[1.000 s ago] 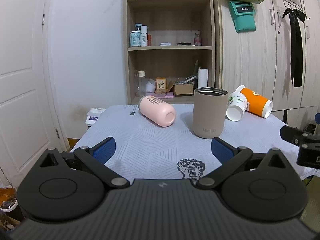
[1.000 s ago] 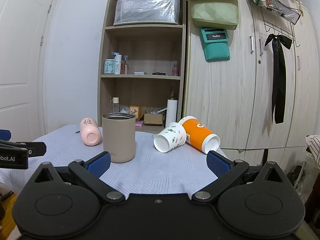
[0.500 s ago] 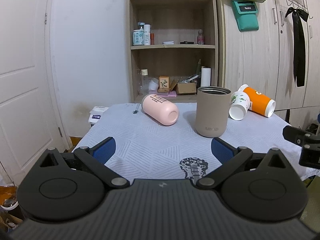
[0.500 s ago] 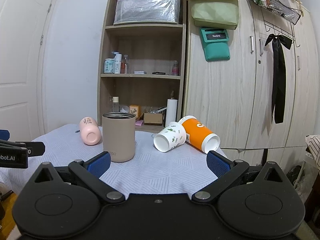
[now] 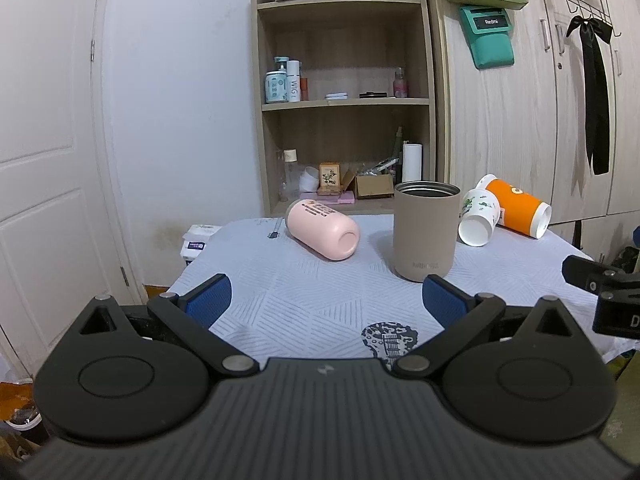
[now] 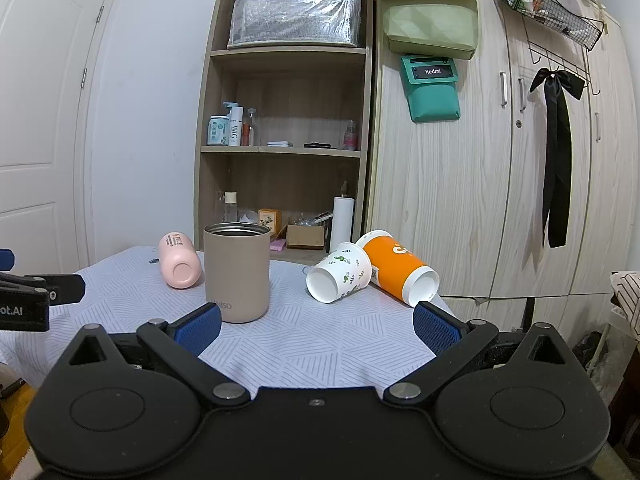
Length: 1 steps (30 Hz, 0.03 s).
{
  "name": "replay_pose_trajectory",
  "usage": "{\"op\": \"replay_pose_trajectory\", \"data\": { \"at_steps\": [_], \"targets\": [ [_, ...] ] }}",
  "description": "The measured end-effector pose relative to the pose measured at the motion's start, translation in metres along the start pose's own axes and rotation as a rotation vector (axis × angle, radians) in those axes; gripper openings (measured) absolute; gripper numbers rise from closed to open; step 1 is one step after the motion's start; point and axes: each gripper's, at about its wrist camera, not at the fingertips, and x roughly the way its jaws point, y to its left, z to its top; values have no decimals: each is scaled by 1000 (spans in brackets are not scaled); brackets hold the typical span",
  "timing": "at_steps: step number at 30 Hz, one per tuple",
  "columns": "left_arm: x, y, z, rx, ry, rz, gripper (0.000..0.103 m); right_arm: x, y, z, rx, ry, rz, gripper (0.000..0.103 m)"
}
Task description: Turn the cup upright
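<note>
A pink cup (image 5: 323,230) lies on its side on the left of the table, also in the right wrist view (image 6: 179,260). A white leaf-print cup (image 5: 478,218) (image 6: 340,272) and an orange cup (image 5: 518,208) (image 6: 396,268) lie on their sides at the far right. A taupe tumbler (image 5: 425,230) (image 6: 236,266) stands upright mid-table. My left gripper (image 5: 325,302) is open and empty over the near table edge. My right gripper (image 6: 316,326) is open and empty, short of the tumbler and white cup.
The table has a white striped cloth (image 5: 320,292) with a guitar print (image 5: 389,336). A wooden shelf unit (image 6: 280,152) and wardrobe doors (image 6: 480,200) stand behind it. A white door (image 5: 44,184) is at the left. The right gripper's body (image 5: 608,292) shows at the left view's right edge.
The left wrist view has drifted slightly, so the cups sit a little higher and further right in frame. The right wrist view is almost unchanged. Both grippers stay open.
</note>
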Motion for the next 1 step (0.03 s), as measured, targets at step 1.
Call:
{"op": "replay_pose_trajectory", "data": {
  "at_steps": [1],
  "targets": [
    [0, 0, 0, -2, 3, 1, 103, 0, 0, 0, 0, 0, 0, 103]
  ]
}}
